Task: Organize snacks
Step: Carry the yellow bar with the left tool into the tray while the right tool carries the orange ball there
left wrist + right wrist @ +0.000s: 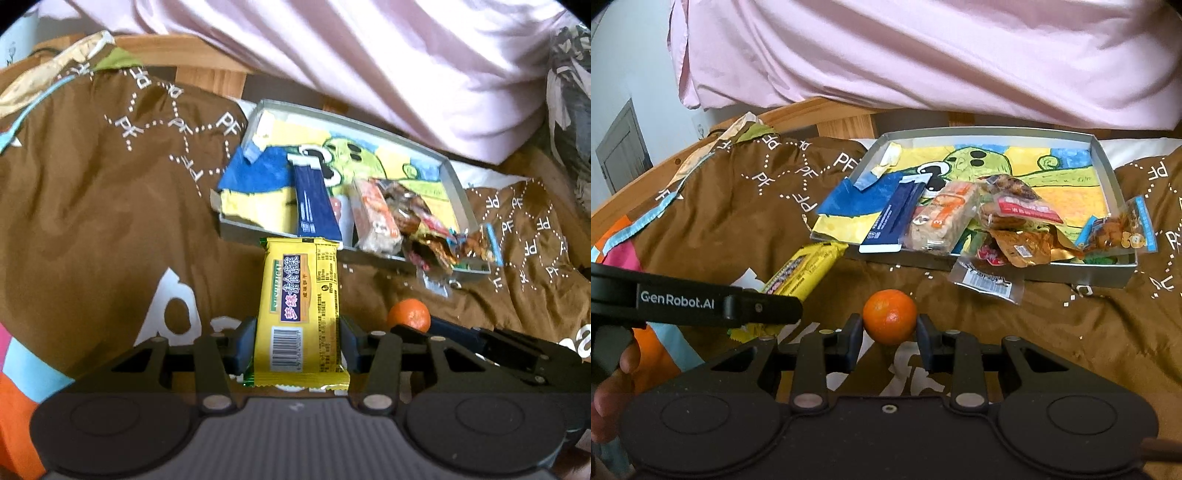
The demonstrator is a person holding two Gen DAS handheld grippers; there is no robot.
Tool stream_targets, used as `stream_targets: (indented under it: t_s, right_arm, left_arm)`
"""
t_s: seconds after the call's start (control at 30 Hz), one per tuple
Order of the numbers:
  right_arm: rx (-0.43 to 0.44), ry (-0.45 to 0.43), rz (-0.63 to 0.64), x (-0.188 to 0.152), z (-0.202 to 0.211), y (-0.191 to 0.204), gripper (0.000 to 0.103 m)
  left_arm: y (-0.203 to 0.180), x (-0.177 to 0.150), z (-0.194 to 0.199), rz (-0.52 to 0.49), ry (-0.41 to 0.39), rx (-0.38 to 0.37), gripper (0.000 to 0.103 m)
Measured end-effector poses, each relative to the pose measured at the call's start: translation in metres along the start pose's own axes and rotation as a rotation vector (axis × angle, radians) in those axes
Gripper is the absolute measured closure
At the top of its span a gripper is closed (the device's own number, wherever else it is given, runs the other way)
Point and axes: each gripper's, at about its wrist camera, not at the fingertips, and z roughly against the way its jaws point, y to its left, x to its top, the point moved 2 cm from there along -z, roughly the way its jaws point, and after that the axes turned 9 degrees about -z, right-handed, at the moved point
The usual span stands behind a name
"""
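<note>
Yellow biscuit packet [301, 314] is clamped in the left gripper [299, 345], the orange [890, 316] in the right gripper [889, 338], grey tray [1108, 162] at twelve o'clock.

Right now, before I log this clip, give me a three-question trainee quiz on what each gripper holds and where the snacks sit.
1. True or false: the left gripper is shut on the yellow biscuit packet.
2. What sits between the fingers of the right gripper?
A. a blue sachet
B. the orange
C. nothing
3. Fill in: the blue sachet and the other wrapped snacks lie in the ____ on the brown blanket.

Key:
1. True; both pads press the packet's sides.
2. B
3. Shallow grey tray with a cartoon picture on its floor.
</note>
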Motion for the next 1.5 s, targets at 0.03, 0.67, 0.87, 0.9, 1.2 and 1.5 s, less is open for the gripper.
stream_targets:
  t_s: [0.03, 0.67, 0.87, 0.9, 1.2, 1.5]
  right_arm:
    - [0.001, -0.007, 0.001, 0.001, 0.001, 0.0, 0.07]
    - [0.011, -0.144, 0.053, 0.033, -0.003, 0.007, 0.07]
    - [0.0, -0.214, 0.094, 0.057, -0.013, 0.009, 0.07]
    - [-0.005, -0.231, 0.104, 0.061, -0.014, 0.009, 0.07]
    - [-0.017, -0.267, 0.108, 0.087, -0.047, 0.002, 0.07]
    - [-0.059, -0.257, 0.085, 0.097, -0.088, -0.01, 0.07]
  left_arm:
    - [0.0, 0.001, 0.0, -0.001, -0.008, 0.0, 0.051]
    - [0.001, 0.033, 0.004, -0.026, -0.236, 0.102, 0.051]
    - [-0.001, 0.058, -0.008, -0.024, -0.295, 0.103, 0.051]
    - [-0.002, 0.061, -0.01, -0.031, -0.305, 0.105, 0.051]
    - [0.001, 0.094, -0.046, -0.005, -0.331, 0.065, 0.051]
    - [0.006, 0.102, -0.087, -0.035, -0.31, 0.024, 0.051]
